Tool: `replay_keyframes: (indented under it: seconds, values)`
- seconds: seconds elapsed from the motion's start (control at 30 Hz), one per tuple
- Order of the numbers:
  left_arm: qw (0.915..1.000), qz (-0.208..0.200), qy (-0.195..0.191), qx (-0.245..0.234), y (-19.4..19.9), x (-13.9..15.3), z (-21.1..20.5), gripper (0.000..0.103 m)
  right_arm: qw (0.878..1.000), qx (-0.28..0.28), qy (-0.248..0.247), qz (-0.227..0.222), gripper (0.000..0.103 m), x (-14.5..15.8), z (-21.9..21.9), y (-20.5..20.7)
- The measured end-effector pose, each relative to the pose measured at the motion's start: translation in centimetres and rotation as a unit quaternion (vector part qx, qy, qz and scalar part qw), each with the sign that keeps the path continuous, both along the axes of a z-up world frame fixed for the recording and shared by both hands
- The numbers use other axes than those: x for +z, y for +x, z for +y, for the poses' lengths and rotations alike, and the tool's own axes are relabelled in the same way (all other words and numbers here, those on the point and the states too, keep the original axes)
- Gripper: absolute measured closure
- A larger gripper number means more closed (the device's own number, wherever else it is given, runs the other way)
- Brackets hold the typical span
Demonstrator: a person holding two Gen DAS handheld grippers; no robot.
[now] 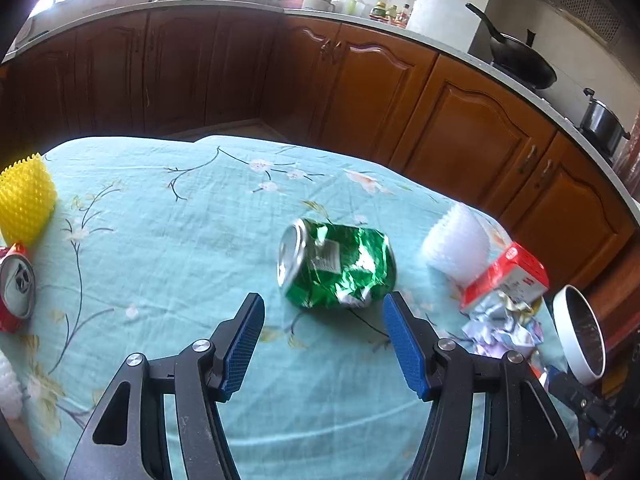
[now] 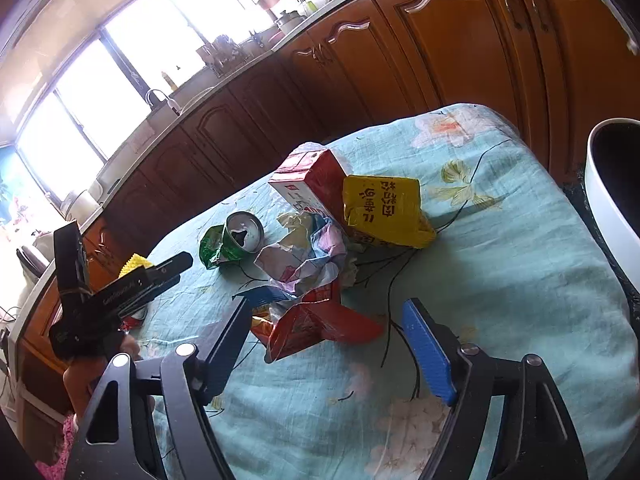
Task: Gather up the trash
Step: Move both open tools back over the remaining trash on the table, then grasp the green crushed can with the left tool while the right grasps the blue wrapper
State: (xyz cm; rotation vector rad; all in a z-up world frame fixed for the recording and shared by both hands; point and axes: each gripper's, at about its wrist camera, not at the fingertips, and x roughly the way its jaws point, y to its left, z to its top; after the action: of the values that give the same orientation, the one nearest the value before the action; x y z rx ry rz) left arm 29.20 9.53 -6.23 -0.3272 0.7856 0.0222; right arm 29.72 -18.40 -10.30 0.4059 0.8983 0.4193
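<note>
A crushed green can point(image 1: 336, 266) lies on its side on the teal flowered tablecloth point(image 1: 168, 240), just ahead of my open left gripper point(image 1: 324, 306). It also shows in the right wrist view point(image 2: 234, 242). My right gripper point(image 2: 326, 312) is open, just above a crumpled red snack wrapper point(image 2: 316, 326). Behind it lie crumpled paper point(image 2: 304, 258), a red and white carton point(image 2: 310, 184) and a yellow packet point(image 2: 384, 210). The left gripper also shows at the left of the right wrist view point(image 2: 120, 288). A white bin point(image 2: 614, 176) stands at the table's right edge.
A red can point(image 1: 16, 292) and a yellow spiky cup point(image 1: 26, 200) sit at the left of the table. A stack of white plastic cups point(image 1: 458, 242) lies by the carton point(image 1: 506, 276). Wooden kitchen cabinets point(image 1: 460, 128) run behind the table.
</note>
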Motion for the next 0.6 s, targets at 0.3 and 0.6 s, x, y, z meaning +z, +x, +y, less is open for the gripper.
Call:
replay_keyframes:
  seconds: [0.3, 0.6]
  values:
    - [0.9996, 0.022, 0.005, -0.017, 6.2, -2.4, 0.8, 0.059, 1.000, 0.014, 0.003, 0.015, 0.052, -1.1, 0.8, 1.5]
    - [0.9980, 0.020, 0.029, -0.052, 5.4, -3.0, -1.1, 0.096, 0.999, 0.052, -0.016, -0.006, 0.095, 0.2, 1.7, -0.2]
